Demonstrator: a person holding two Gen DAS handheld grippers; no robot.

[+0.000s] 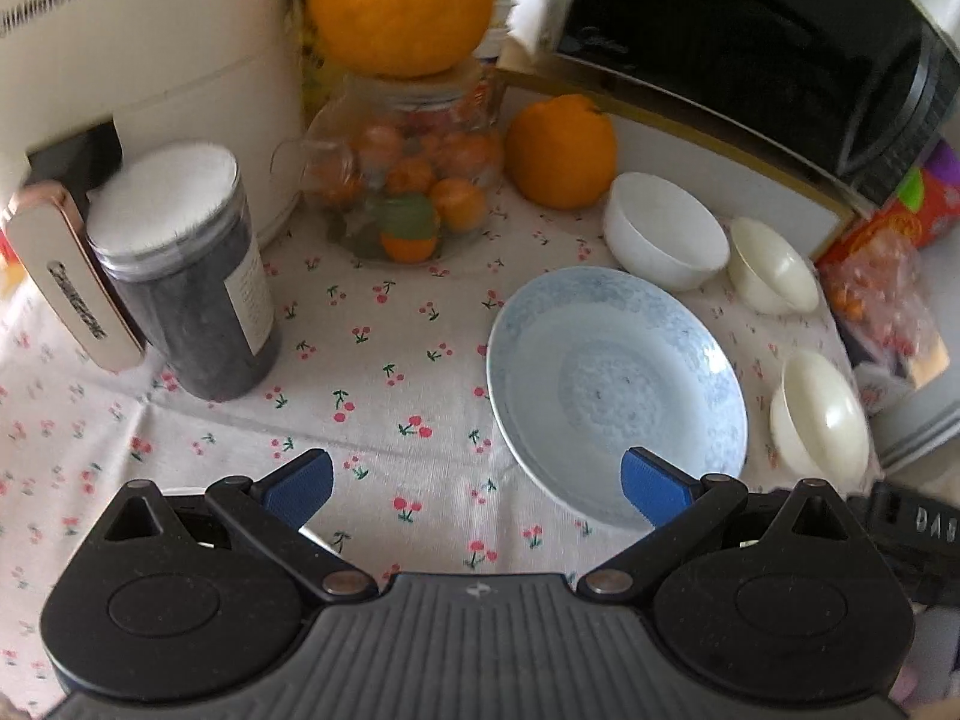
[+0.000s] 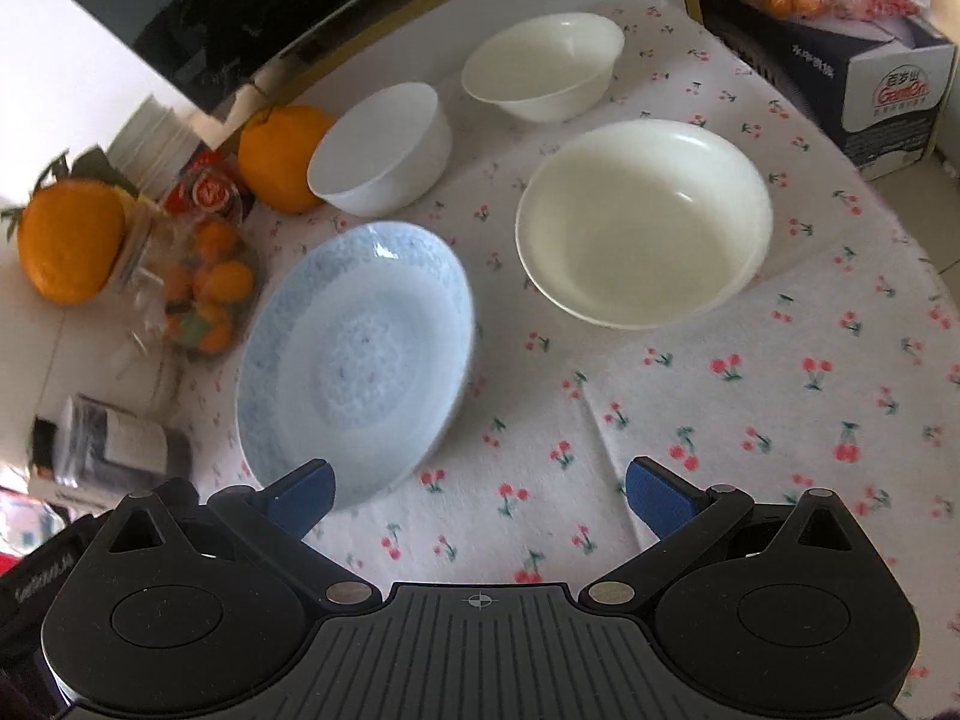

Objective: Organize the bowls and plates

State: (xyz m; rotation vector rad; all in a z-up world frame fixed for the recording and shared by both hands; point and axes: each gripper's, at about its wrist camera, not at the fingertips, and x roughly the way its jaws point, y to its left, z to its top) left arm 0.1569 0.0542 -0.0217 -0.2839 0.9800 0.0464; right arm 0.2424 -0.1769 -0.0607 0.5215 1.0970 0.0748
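A pale blue patterned plate (image 1: 618,387) (image 2: 360,360) lies on the cherry-print cloth. A white bowl (image 1: 663,231) (image 2: 384,147) stands behind it. Two cream bowls stand to the right, one near (image 1: 819,414) (image 2: 645,222) and one far (image 1: 771,267) (image 2: 543,69). My left gripper (image 1: 477,489) is open and empty, its right finger over the plate's near rim. My right gripper (image 2: 480,495) is open and empty, its left finger at the plate's near edge, the near cream bowl ahead to the right.
A dark jar with a white lid (image 1: 186,276), a glass jar of small oranges (image 1: 402,180), two large oranges (image 1: 561,150) (image 1: 399,3), a white appliance (image 1: 150,42) and a black oven (image 1: 750,30) ring the cloth. A cardboard box (image 2: 888,84) stands at the right.
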